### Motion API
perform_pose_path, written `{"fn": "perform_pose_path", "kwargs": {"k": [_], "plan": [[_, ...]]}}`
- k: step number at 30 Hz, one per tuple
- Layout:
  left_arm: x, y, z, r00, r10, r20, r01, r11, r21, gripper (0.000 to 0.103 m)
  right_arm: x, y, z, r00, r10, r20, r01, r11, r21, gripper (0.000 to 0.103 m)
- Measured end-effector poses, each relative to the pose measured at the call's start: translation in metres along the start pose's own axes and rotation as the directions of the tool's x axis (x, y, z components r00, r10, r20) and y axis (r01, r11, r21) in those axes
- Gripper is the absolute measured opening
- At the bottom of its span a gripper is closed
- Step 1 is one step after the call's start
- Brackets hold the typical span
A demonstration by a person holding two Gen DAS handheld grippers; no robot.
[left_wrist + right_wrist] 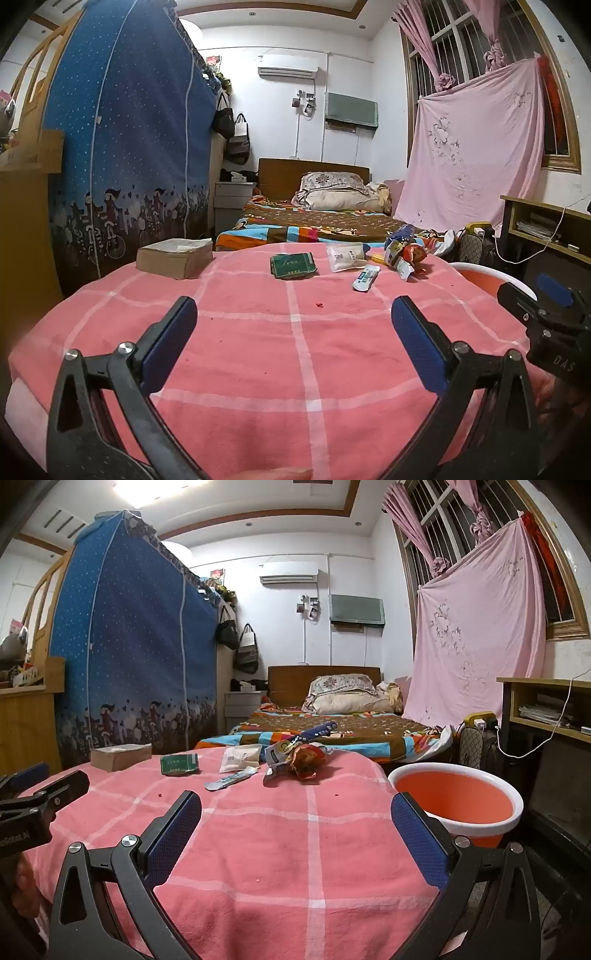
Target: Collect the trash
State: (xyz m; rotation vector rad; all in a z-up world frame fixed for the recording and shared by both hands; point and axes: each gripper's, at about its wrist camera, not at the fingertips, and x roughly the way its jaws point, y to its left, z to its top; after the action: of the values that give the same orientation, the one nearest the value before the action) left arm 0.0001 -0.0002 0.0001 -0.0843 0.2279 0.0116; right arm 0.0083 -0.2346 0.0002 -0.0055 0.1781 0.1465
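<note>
Nothing looks collected yet: the orange bin [456, 801] at the right edge of the pink checked tablecloth [314, 849] shows only its bare inside, and all the trash lies at the far side of the table. My left gripper [295, 325] and right gripper [295, 819] both hover low over the near cloth, jaws spread wide and holding nothing. Far ahead lie the crumpled snack wrappers [299, 757], a white sachet [240, 757], a thin white-blue packet [231, 780] and a green packet [180, 765], all well apart from my fingers.
</note>
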Motion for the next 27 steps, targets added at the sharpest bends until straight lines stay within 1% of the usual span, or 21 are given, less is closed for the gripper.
{"fn": "perform_pose_path", "kwargs": {"k": [12, 13, 27], "plan": [[-0.0023, 0.0054, 0.0025, 1.0, 0.006, 0.004, -0.006, 1.0, -0.004, 0.088, 0.0002, 0.0005, -0.0002, 1.0, 0.0, 0.001, 0.0, 1.0, -0.001, 0.103], [-0.0052, 0.0039, -0.0017, 1.0, 0.005, 0.002, -0.005, 1.0, 0.0, 0.088, 0.0002, 0.0006, -0.0002, 1.0, 0.0, 0.001, 0.0, 1.0, -0.001, 0.103], [-0.0061, 0.0019, -0.0024, 1.0, 0.006, 0.004, -0.006, 1.0, 0.002, 0.088, 0.0005, 0.0007, -0.0006, 1.0, 0.0, 0.0, 0.0, 1.0, -0.002, 0.103]]}}
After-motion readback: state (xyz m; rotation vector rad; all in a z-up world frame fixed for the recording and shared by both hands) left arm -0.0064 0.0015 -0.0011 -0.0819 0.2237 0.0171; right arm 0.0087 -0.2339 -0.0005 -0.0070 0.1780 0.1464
